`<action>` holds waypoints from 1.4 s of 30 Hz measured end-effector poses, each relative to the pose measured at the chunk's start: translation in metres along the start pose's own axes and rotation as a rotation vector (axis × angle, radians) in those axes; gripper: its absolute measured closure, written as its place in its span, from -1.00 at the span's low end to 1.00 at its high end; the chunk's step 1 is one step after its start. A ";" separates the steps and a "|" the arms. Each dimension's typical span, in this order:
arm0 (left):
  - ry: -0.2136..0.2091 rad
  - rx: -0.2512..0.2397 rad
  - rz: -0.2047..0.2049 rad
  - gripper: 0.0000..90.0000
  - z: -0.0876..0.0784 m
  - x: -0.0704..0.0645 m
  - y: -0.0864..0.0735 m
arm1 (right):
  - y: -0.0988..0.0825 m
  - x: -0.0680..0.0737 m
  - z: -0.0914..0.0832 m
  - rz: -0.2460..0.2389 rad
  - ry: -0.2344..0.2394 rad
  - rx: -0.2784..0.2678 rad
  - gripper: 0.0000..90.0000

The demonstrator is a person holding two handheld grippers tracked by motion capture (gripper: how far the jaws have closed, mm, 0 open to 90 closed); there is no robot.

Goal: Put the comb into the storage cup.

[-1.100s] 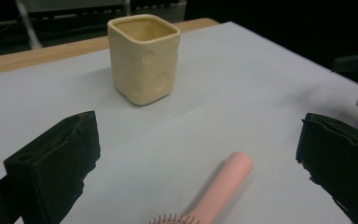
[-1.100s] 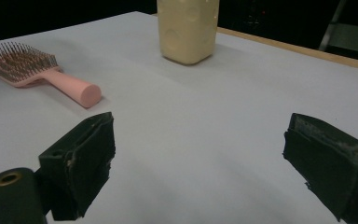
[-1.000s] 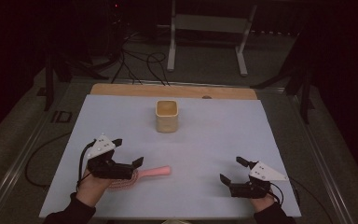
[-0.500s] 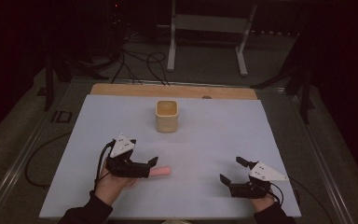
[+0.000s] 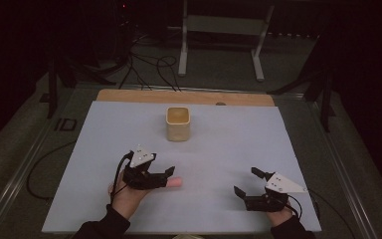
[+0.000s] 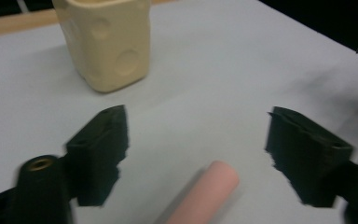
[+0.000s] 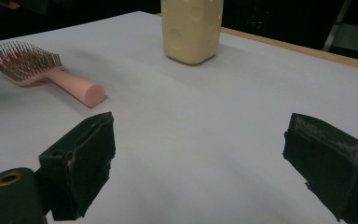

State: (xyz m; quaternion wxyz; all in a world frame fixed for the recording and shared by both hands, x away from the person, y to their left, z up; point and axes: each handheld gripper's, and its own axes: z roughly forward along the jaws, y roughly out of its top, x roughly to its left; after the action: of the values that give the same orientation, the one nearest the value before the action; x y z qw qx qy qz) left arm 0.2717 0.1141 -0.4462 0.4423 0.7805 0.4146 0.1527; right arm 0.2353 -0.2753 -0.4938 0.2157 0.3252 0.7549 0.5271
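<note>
The left tool [image 5: 165, 175] sits low over the pink brush [image 5: 175, 183], its jaws apart on either side of the handle and not touching it; they have just been closing. In the high view the hand and tool hide the brush head, leaving the handle's rounded end to show. In the left gripper view the handle [image 6: 204, 196] is cut off at the bottom edge and blurred. The brush lies on the white tabletop [image 5: 229, 144], near the front, well short of the cream cup [image 5: 178, 123]. The right tool [image 5: 248, 181] rests released, empty.
</note>
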 end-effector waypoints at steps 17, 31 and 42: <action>-0.028 0.123 -0.048 0.33 0.037 -0.012 -0.007 | 0.000 0.001 0.000 -0.010 -0.001 0.001 -0.81; -0.014 0.245 0.020 1.00 0.058 -0.014 -0.010 | 0.000 0.001 -0.001 -0.011 -0.002 0.003 -0.81; -0.013 0.326 0.042 1.00 0.074 -0.013 -0.008 | 0.001 0.001 -0.001 -0.014 -0.002 0.000 -0.81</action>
State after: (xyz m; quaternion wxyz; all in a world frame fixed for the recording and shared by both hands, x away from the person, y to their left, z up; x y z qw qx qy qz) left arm 0.3043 0.0645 -0.4929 0.3091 0.8513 0.4147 0.0877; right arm 0.2340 -0.2753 -0.4929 0.2199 0.3204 0.7568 0.5255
